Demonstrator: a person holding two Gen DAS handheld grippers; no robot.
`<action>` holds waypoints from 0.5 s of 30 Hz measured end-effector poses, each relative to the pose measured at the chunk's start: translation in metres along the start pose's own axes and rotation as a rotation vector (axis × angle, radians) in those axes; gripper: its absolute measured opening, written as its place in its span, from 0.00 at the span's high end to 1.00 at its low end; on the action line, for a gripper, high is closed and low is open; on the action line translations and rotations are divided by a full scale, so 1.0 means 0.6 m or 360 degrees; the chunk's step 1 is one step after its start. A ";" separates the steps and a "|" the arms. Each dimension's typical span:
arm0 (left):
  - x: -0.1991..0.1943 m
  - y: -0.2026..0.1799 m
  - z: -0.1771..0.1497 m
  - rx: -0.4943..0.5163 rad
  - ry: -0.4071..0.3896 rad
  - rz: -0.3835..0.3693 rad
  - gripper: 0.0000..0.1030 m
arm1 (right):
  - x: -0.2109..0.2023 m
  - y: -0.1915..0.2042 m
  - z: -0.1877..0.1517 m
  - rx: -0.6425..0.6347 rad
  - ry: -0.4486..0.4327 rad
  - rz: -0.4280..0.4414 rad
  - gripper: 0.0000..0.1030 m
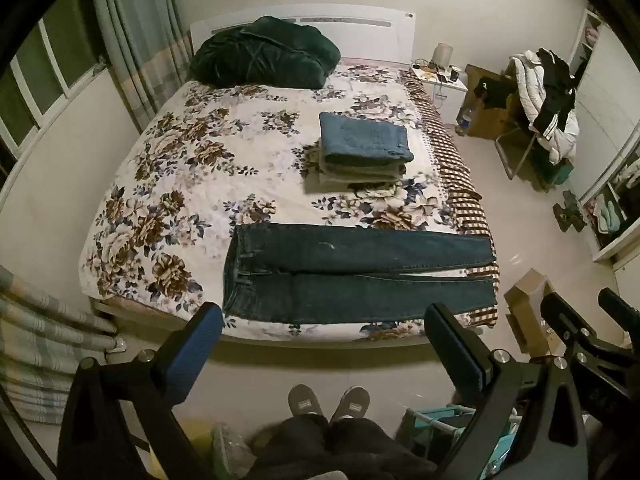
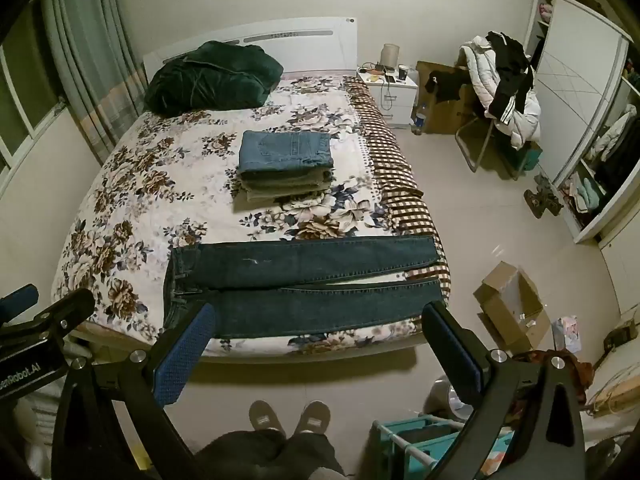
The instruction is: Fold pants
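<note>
Dark blue jeans (image 1: pixel 352 276) lie flat along the near edge of the floral bed (image 1: pixel 192 168), waist to the left, legs to the right, slightly apart at the hems. They also show in the right wrist view (image 2: pixel 304 284). My left gripper (image 1: pixel 324 320) is open and empty, held above the floor in front of the bed edge. My right gripper (image 2: pixel 320 320) is open and empty at the same height, to the right of the left one. Neither touches the jeans.
A stack of folded pants (image 1: pixel 362 148) sits mid-bed, also in the right wrist view (image 2: pixel 286 164). A dark green blanket (image 1: pixel 264 54) lies by the headboard. A cardboard box (image 2: pixel 510 306), a teal rack (image 2: pixel 416 444), a nightstand (image 2: pixel 390 92) and a clothes-laden chair (image 2: pixel 502 92) stand at right.
</note>
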State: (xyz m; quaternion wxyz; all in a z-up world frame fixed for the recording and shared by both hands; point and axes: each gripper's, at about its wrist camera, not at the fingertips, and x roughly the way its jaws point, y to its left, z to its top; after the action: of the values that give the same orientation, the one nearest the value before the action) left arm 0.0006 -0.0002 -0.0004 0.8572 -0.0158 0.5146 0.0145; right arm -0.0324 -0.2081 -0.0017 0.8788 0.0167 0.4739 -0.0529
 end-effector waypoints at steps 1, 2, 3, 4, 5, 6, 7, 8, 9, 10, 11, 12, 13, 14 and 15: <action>0.000 0.000 0.000 -0.0002 -0.0012 -0.0003 0.00 | 0.000 0.000 0.000 -0.0007 -0.0001 -0.0014 0.00; -0.001 0.000 0.000 -0.0002 -0.0021 0.0007 0.00 | 0.000 0.000 0.001 -0.0006 -0.0001 -0.0013 0.00; -0.001 0.000 0.000 0.0001 -0.0026 0.0008 0.00 | 0.000 0.000 0.001 -0.0002 -0.0002 -0.0004 0.00; -0.001 0.000 0.000 0.0002 -0.0029 0.0005 0.00 | 0.000 -0.001 0.001 -0.0001 0.0000 -0.0003 0.00; -0.001 0.000 0.000 0.0001 -0.0030 0.0005 0.00 | 0.000 -0.001 0.002 -0.0001 0.0001 -0.0003 0.00; -0.001 0.000 0.000 0.0000 -0.0029 0.0007 0.00 | 0.000 0.000 0.002 -0.0004 0.0002 -0.0005 0.00; -0.001 0.000 0.000 -0.0001 -0.0030 0.0006 0.00 | 0.000 -0.001 0.002 0.0000 0.0003 0.0004 0.00; -0.001 0.000 0.000 -0.0001 -0.0032 0.0004 0.00 | 0.000 -0.002 0.003 0.0000 0.0003 0.0005 0.00; -0.001 0.000 0.000 -0.0002 -0.0031 0.0006 0.00 | 0.001 -0.002 0.003 0.0001 0.0006 0.0005 0.00; -0.001 0.000 0.000 -0.0002 -0.0031 0.0005 0.00 | 0.001 -0.002 0.004 0.0000 0.0007 0.0007 0.00; -0.001 0.000 0.000 -0.0002 -0.0030 0.0007 0.00 | 0.000 -0.002 0.004 0.0001 0.0005 0.0005 0.00; -0.001 0.000 0.000 -0.0003 -0.0031 0.0010 0.00 | 0.000 -0.001 0.004 0.0000 0.0005 0.0003 0.00; -0.001 0.000 0.000 -0.0002 -0.0031 0.0006 0.00 | 0.000 -0.001 0.005 0.0000 0.0007 0.0005 0.00; -0.001 0.000 0.000 0.0000 -0.0031 0.0005 0.00 | 0.000 -0.001 0.005 -0.0001 0.0007 0.0005 0.00; -0.001 0.000 0.000 0.0000 -0.0029 0.0006 0.00 | -0.001 -0.001 0.005 0.0001 0.0005 0.0004 0.00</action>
State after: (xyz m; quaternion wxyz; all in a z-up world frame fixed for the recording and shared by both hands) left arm 0.0001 -0.0005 0.0003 0.8619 -0.0147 0.5067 0.0163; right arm -0.0301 -0.2088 0.0005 0.8781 0.0177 0.4752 -0.0520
